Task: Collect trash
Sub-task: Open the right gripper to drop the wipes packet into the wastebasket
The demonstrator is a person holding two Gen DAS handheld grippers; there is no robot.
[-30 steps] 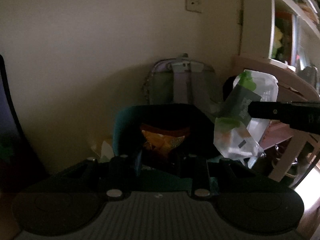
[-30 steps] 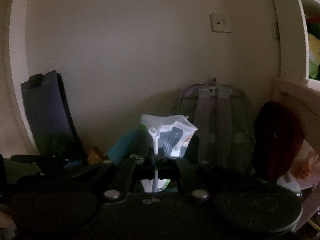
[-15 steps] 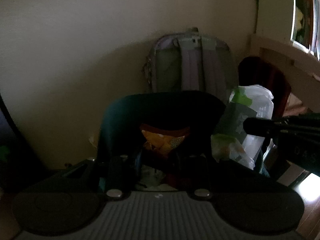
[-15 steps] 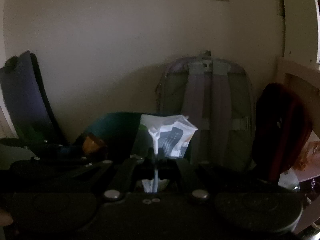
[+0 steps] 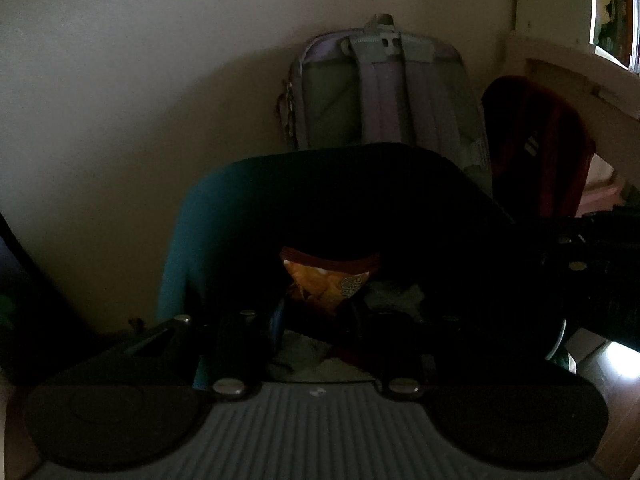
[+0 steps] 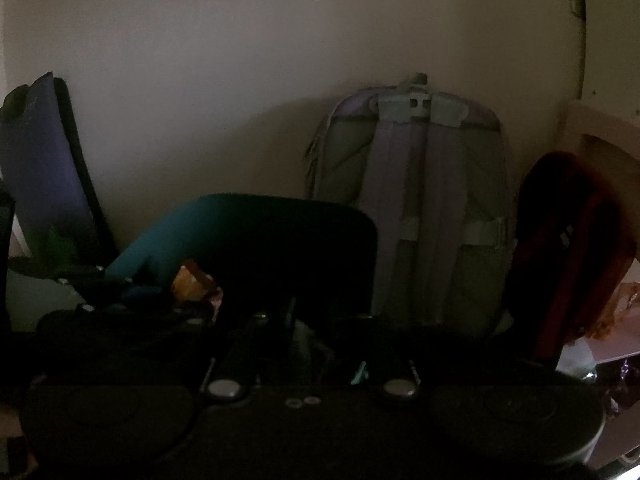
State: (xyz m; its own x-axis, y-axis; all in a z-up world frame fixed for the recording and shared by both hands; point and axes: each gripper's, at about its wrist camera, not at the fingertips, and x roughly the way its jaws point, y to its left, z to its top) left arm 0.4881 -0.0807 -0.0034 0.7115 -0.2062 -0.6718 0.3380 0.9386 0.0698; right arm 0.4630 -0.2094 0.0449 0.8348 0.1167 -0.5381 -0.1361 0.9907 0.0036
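Left wrist view: left gripper (image 5: 316,320) clamps the teal trash bag (image 5: 200,240) rim, holding it open; right gripper (image 6: 308,332), jaws opening, releases trash inside.

Before me, the floor (image 5: 612,364) shows only as a lit strip at lower right. On it, leaning against the wall, stand a grey-lilac backpack (image 6: 416,208) and, just beside it, a dark red bag (image 6: 568,248). A teal bin (image 5: 208,232) stands nearer me.
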